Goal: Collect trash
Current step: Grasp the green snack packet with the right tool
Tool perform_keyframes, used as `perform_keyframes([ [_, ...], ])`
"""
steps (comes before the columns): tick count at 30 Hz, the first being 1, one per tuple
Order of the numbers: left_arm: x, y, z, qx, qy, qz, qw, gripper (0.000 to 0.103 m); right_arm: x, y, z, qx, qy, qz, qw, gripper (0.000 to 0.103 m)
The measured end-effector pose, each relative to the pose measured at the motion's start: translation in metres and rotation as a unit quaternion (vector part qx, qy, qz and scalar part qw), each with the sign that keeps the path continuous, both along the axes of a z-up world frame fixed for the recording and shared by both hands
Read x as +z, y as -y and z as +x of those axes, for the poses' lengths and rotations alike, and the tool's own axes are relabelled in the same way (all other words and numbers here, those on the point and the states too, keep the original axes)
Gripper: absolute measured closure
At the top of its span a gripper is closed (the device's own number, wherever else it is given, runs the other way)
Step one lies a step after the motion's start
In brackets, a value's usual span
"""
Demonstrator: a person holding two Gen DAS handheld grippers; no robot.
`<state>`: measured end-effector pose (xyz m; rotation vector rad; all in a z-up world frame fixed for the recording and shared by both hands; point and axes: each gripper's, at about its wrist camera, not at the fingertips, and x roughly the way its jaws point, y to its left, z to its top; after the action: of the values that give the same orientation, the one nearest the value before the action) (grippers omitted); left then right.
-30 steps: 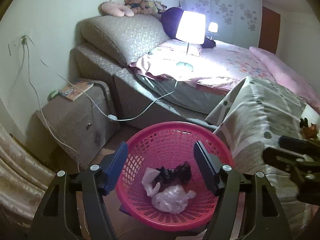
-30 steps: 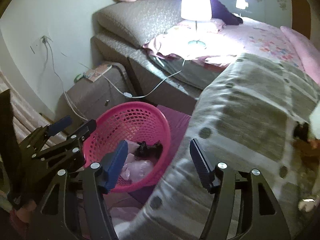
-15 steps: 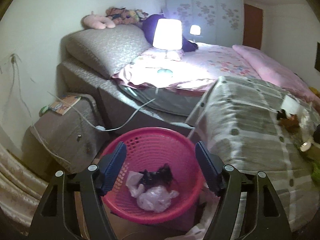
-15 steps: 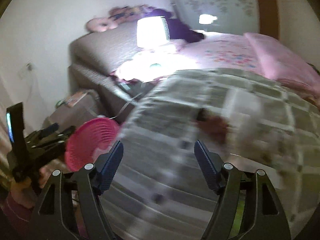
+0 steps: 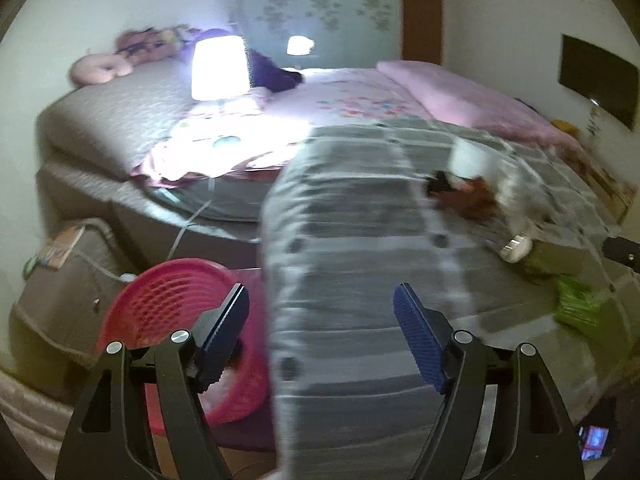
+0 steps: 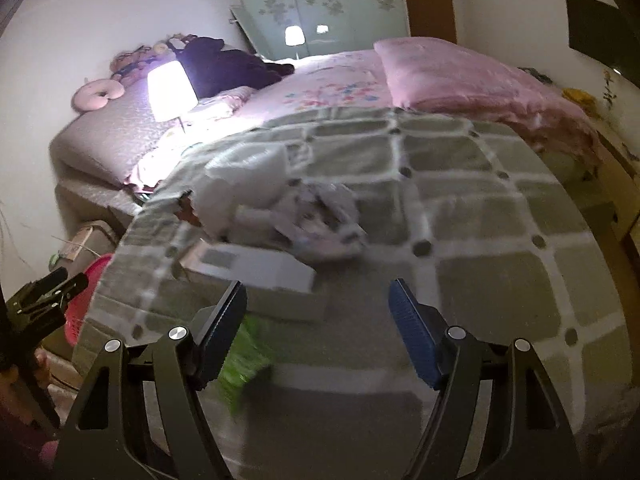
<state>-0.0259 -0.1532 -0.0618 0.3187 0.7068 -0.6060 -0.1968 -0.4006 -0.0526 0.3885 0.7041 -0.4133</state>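
Our right gripper (image 6: 318, 320) hangs over the grey checked blanket (image 6: 460, 240) with its blue pads spread wide and nothing between them. Our left gripper (image 5: 320, 332) is empty too, its jaws opening, and it sits back at the blanket's near edge.

Nearest to our right gripper is a green crinkled wrapper (image 6: 244, 360), just beside its left pad and slightly behind the tips. We see the same green wrapper (image 5: 576, 306) in the left wrist view, far off to the right. Just ahead and a little left of centre lies a flat pale box (image 6: 256, 270), long side running roughly across our line of approach. Beyond it is a crumpled heap of whitish paper and tissue (image 6: 316, 216), with something brown at its left end; motion blur keeps us from telling the pieces apart.

We judge the right gripper clearly nearer to all of this trash, so the next pick looks like its job. The wrapper probably calls for a short pull back and a turn left; the box lies straight ahead.

Down beside the bed, the pink basket (image 5: 168, 300) sits on the floor, close to our left gripper (image 6: 44, 300), with only its rim (image 6: 86, 280) showing in the right wrist view.
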Motion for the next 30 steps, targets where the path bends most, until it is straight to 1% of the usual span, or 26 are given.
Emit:
perform_keyframes([
  [4,-0.006,0.023,-0.013,-0.027,-0.005,0.01,0.9996,0.031,-0.007,-0.005,-0.009,0.009,-0.004,0.009,1.0,0.032],
  [8,-0.009,0.032,-0.019,-0.038,-0.009,0.012,0.9992,0.031,-0.017,-0.023,-0.004,0.051,-0.01,0.019,0.998,0.032],
  [13,-0.01,0.036,-0.014,-0.031,-0.014,0.009,0.9994,0.031,-0.028,-0.047,0.012,0.089,-0.024,0.008,0.996,0.032],
  [18,-0.005,0.046,0.007,-0.016,-0.027,-0.002,0.9995,0.031,-0.037,-0.053,0.024,0.093,-0.036,-0.01,0.995,0.032],
  [19,-0.003,0.049,0.011,-0.015,-0.029,-0.003,0.9995,0.031,-0.037,-0.055,0.025,0.093,-0.036,-0.018,0.995,0.034],
  [20,-0.002,0.052,0.016,-0.014,-0.03,-0.003,0.9994,0.031,-0.037,-0.056,0.025,0.095,-0.037,-0.022,0.995,0.039],
  [21,-0.001,0.055,0.02,-0.015,-0.032,-0.005,0.9994,0.031,-0.037,-0.058,0.026,0.099,-0.039,-0.029,0.994,0.041],
  [23,0.002,0.065,0.027,-0.021,-0.039,-0.009,0.999,0.031,-0.037,-0.06,0.026,0.1,-0.042,-0.04,0.993,0.05],
  [24,0.003,0.072,0.03,-0.029,-0.044,-0.011,0.9986,0.031,-0.037,-0.059,0.025,0.099,-0.042,-0.043,0.993,0.053],
  [26,0.004,0.083,0.034,-0.04,-0.052,-0.011,0.9978,0.031,-0.036,-0.057,0.023,0.095,-0.041,-0.043,0.994,0.061],
  [28,0.005,0.094,0.038,-0.05,-0.059,-0.016,0.9969,0.031,-0.036,-0.053,0.022,0.092,-0.039,-0.038,0.994,0.064],
  [30,0.005,0.106,0.042,-0.059,-0.07,-0.021,0.9956,0.031,-0.036,-0.05,0.019,0.092,-0.035,-0.03,0.995,0.065],
])
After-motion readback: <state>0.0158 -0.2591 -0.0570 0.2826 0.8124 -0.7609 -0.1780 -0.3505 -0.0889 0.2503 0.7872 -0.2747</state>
